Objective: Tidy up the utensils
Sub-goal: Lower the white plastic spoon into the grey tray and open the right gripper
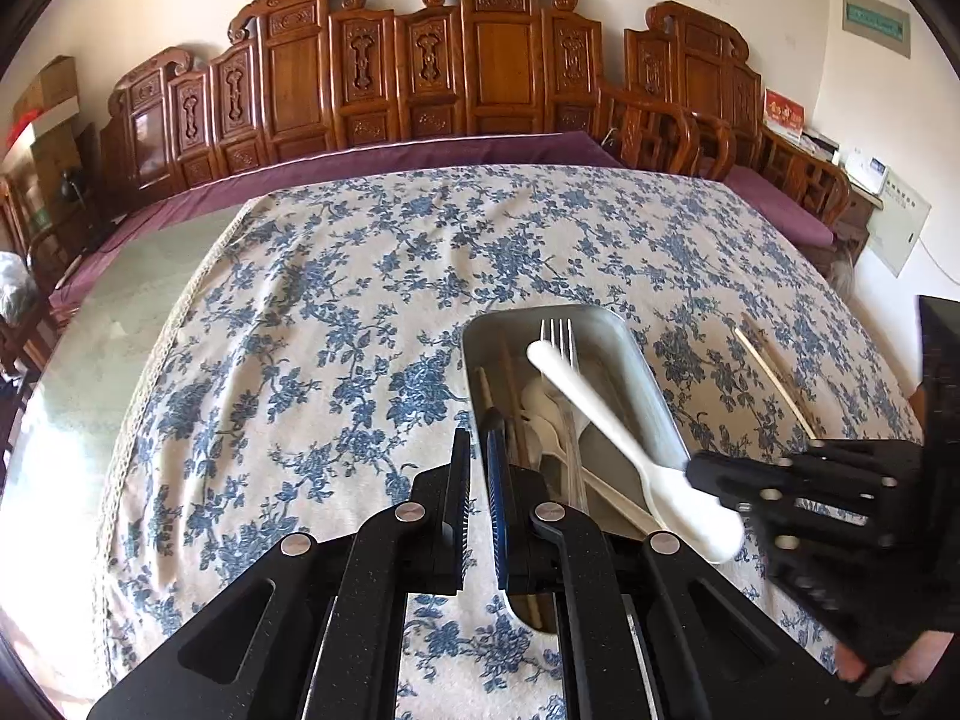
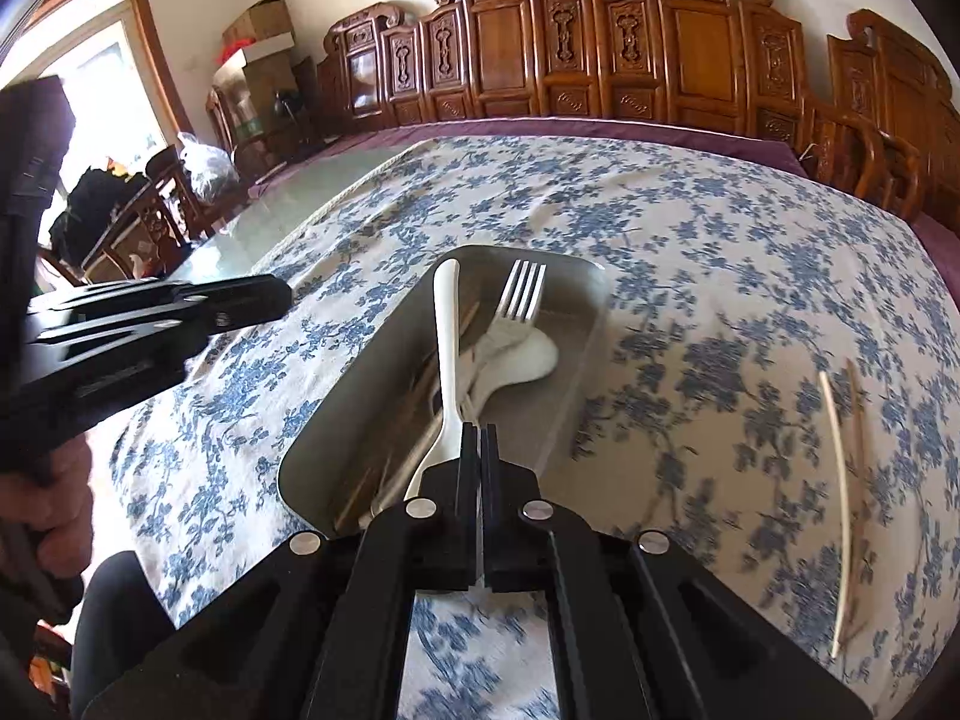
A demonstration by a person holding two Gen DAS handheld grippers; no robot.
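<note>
Right gripper point(image 2: 480, 450) clamped on white plastic spoon point(image 2: 447, 354) near its bowl end, handle out over the metal tray point(image 2: 591, 306). Light, stiff, slick; likely pivots. Left gripper point(image 1: 480, 456) shut, empty, beside tray. Chopsticks point(image 2: 840, 510) right of tray.

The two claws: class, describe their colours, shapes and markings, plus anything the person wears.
Both the left claw and right claw are matte black, speckled plastic with angular linkage arms and round silver pins. The left claw's pads are ribbed, one blue. A dark sleeve shows.
</note>
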